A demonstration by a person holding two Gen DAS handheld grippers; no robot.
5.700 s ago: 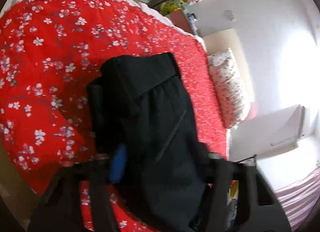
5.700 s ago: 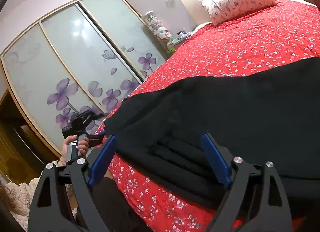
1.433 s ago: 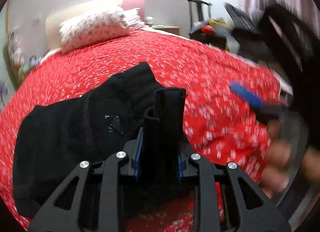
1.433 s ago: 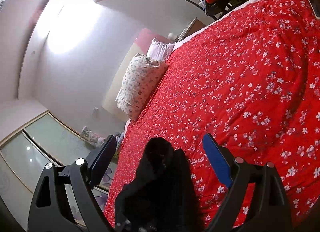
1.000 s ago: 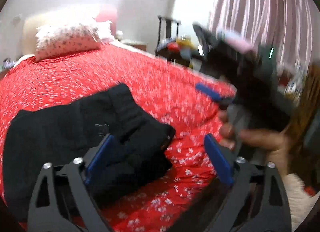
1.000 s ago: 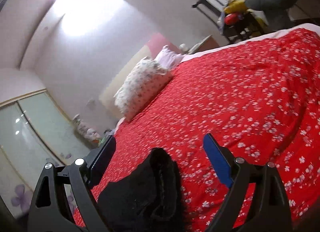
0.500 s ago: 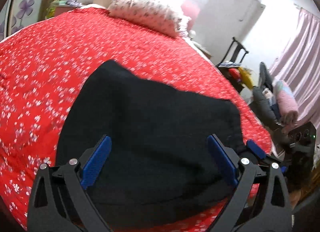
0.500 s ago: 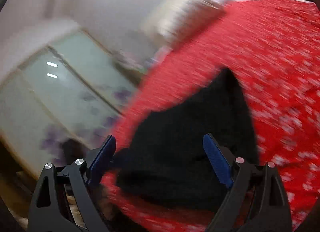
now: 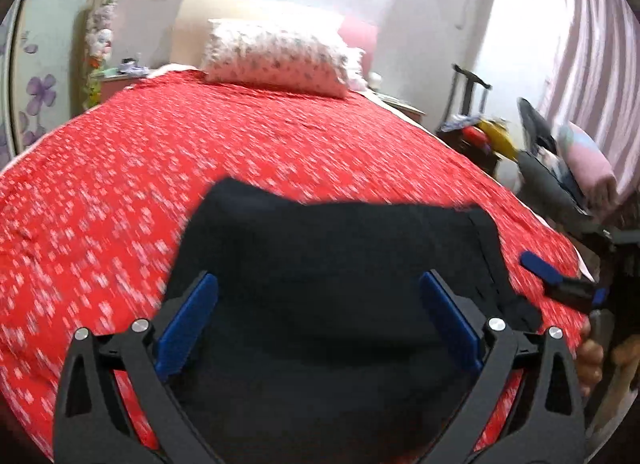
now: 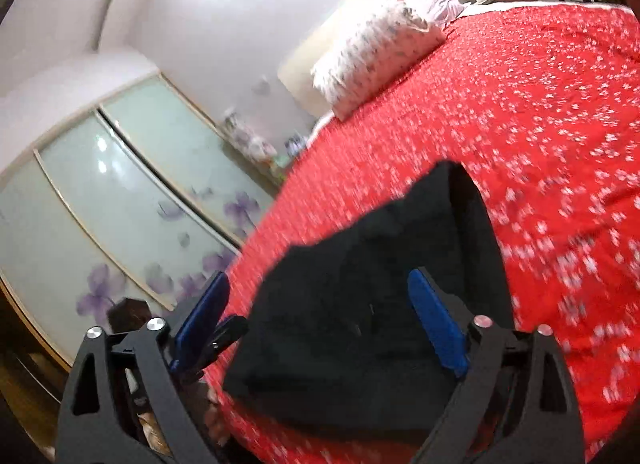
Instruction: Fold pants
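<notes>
The black pants (image 9: 332,264) lie folded into a compact rectangle on the red flowered bedspread (image 9: 120,183), near the bed's foot edge. My left gripper (image 9: 320,316) is open and empty, hovering over the near side of the pants. My right gripper (image 10: 316,312) is open and empty above the pants (image 10: 380,296), seen from the other side. The right gripper's blue finger (image 9: 540,266) shows at the right in the left wrist view. The left gripper's tip (image 10: 228,330) shows at the lower left in the right wrist view.
A flowered pillow (image 9: 276,55) lies at the headboard. A sliding wardrobe with purple flowers (image 10: 120,215) stands beside the bed. A chair piled with clothes and bags (image 9: 552,159) stands off the bed's right side. A nightstand (image 9: 120,79) sits at the far left.
The left gripper let go of the folded pants end and opened. Both grippers then drew back and swung round; the pants now lie flat as a folded rectangle.
</notes>
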